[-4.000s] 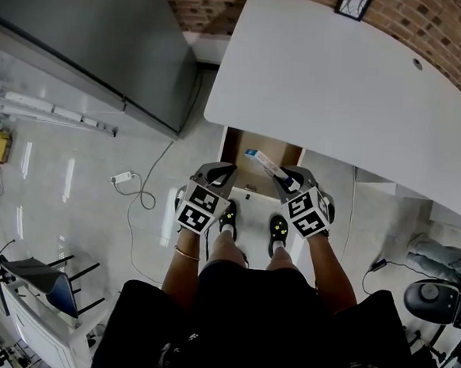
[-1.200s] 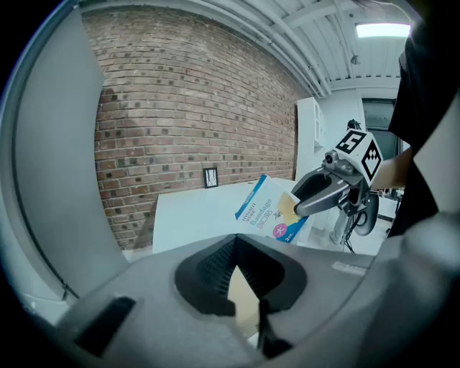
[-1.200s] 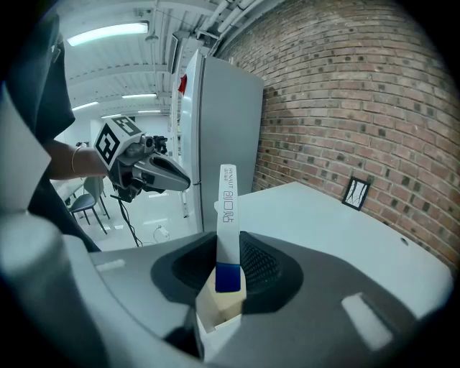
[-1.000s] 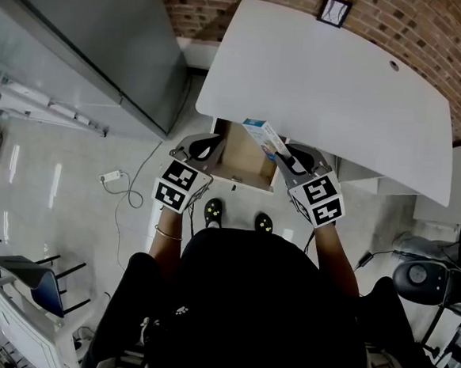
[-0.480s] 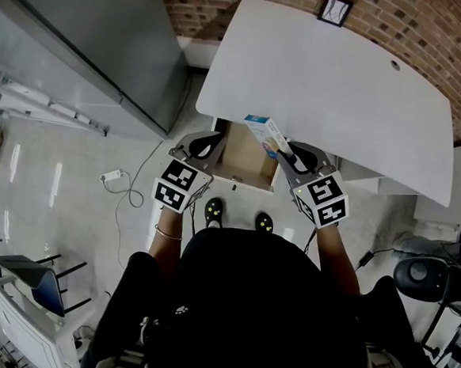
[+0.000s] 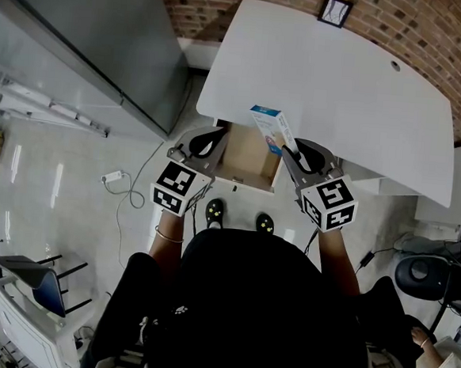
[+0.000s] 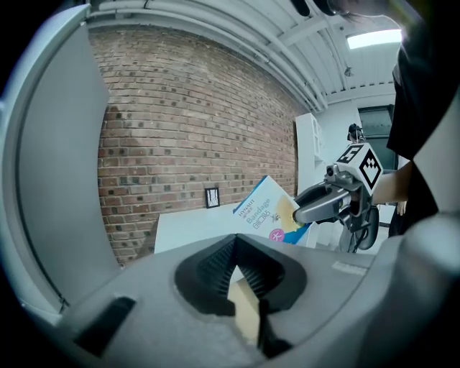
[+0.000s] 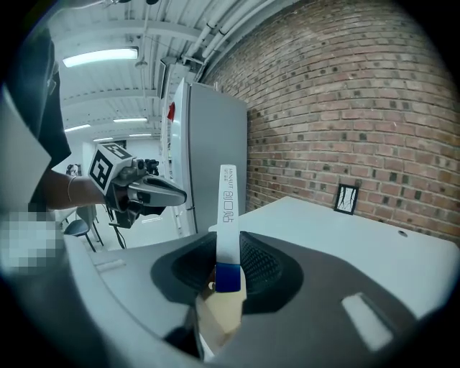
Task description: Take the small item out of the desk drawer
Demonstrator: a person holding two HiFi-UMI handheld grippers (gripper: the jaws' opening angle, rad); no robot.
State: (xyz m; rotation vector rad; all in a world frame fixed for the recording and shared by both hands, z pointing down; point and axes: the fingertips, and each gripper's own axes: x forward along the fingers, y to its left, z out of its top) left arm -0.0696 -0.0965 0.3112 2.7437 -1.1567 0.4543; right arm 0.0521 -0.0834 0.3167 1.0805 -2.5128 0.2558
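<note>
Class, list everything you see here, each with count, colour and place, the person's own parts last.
desk: one, white, by the brick wall.
drawer: one, brown inside, open under the desk.
box: one, white and blue, above the drawer.
cabinet: one, grey, left of the desk.
adapter: one, white, on the floor.
shoes: two, black, below the drawer.
left gripper: one, grey, shut and empty, left of the drawer.
right gripper: one, grey, shut on the box.

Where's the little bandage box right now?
In the head view, the bandage box is pinched in the right hand-held gripper, held up above the open drawer at the front edge of the white desk.
</note>
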